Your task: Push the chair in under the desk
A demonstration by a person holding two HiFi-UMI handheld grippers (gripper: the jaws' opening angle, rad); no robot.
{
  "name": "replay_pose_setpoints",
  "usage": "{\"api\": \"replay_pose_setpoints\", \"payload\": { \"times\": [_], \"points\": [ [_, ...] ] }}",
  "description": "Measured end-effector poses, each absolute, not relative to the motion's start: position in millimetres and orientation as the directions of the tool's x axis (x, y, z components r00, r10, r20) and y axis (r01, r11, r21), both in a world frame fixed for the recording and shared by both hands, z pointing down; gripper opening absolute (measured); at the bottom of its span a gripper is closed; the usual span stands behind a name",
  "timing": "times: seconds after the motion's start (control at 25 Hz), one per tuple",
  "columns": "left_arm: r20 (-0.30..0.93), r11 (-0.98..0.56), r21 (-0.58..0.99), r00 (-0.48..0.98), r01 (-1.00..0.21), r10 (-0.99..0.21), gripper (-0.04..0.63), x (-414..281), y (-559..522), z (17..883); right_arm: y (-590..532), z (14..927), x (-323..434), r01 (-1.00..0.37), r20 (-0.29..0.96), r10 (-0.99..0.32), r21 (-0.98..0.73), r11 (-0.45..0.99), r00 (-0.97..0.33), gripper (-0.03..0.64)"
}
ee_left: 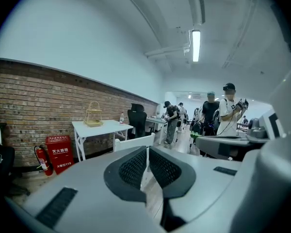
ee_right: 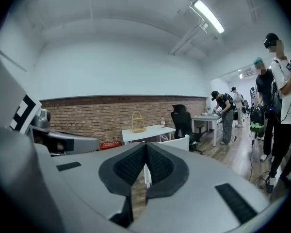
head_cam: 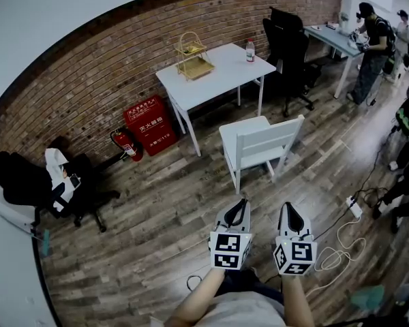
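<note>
The desk (head_cam: 218, 70) is up ahead. The chair (head_cam: 242, 133) stands pulled out in front of it, seat facing it, well apart from our grippers. It looks stiff and fairly light, so it should slide easily, and we'd push on the top of the backrest (head_cam: 273, 140). Left gripper (head_cam: 241, 203) and right gripper (head_cam: 288, 207) are both closed with nothing in them.

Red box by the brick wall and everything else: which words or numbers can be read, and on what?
"灭火器箱": upper line on the front of the red box.
"119": lower line of the same box; the characters before it are blurred.
Labels of the fire extinguisher and the bottle: too small to read.
</note>
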State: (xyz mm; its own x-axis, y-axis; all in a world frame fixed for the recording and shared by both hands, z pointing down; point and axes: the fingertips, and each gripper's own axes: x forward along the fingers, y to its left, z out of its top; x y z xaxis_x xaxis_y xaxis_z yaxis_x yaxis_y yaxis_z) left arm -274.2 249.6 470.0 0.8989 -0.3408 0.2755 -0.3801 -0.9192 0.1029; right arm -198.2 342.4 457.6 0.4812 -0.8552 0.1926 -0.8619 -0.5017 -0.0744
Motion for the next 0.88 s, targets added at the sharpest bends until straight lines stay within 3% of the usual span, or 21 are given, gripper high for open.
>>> {"api": "replay_pose_setpoints", "payload": {
  "times": [0.88],
  "points": [
    [0.3,-0.895,0.111,0.873,-0.431,-0.383,0.029,-241.9,266.7,482.0,357.7,469.9,-150.7,-0.883,0.21,-0.873,-0.076,-0.464,0.441,0.015]
  ]
}}
